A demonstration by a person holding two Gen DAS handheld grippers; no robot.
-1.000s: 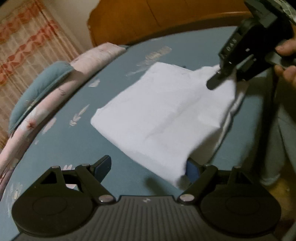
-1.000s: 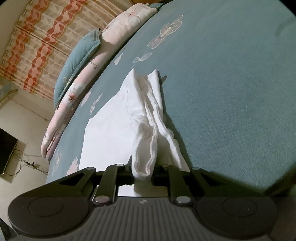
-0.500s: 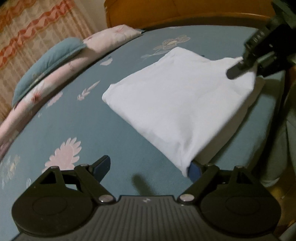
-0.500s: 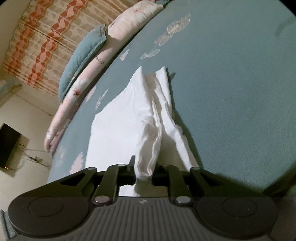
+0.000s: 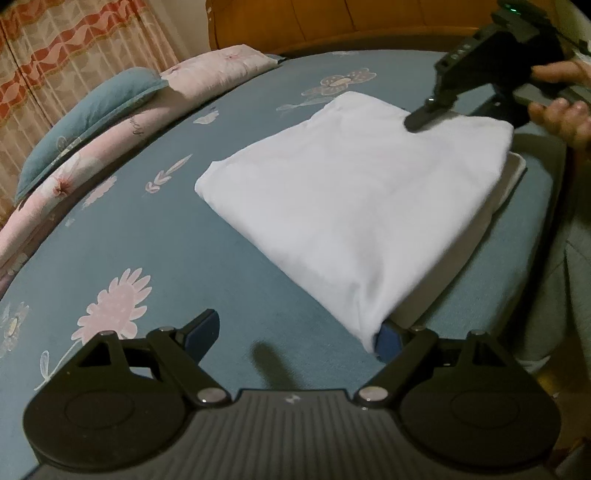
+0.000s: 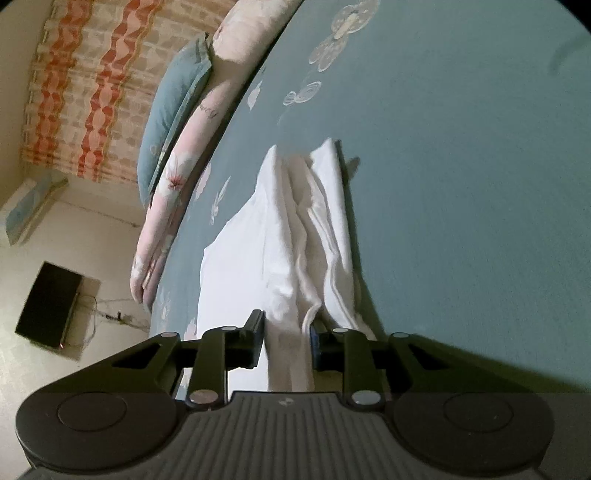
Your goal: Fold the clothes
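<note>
A white folded garment [image 5: 354,192] lies flat on the blue flowered bedsheet [image 5: 155,236]. My left gripper [image 5: 297,332] stands open and wide at the garment's near corner, and that corner drapes against its right finger [image 5: 388,338]. In the left wrist view my right gripper [image 5: 424,116], held by a hand [image 5: 561,110], sits at the garment's far edge. In the right wrist view a bunched fold of the garment [image 6: 291,258] runs between the jaws of my right gripper [image 6: 288,336]. Those jaws are opening and the fold lies loose between the pads.
A teal pillow [image 5: 92,122] and a pink flowered quilt roll [image 5: 122,144] line the bed's far side by the striped curtain [image 5: 74,51]. A wooden headboard [image 5: 332,22] stands behind. The person's grey trouser leg [image 5: 565,280] is at the right edge.
The lifted layer has come down flat onto the garment. My right gripper's jaws have widened around the fold and it has shifted along the far edge. The left gripper stays open at the near corner.
</note>
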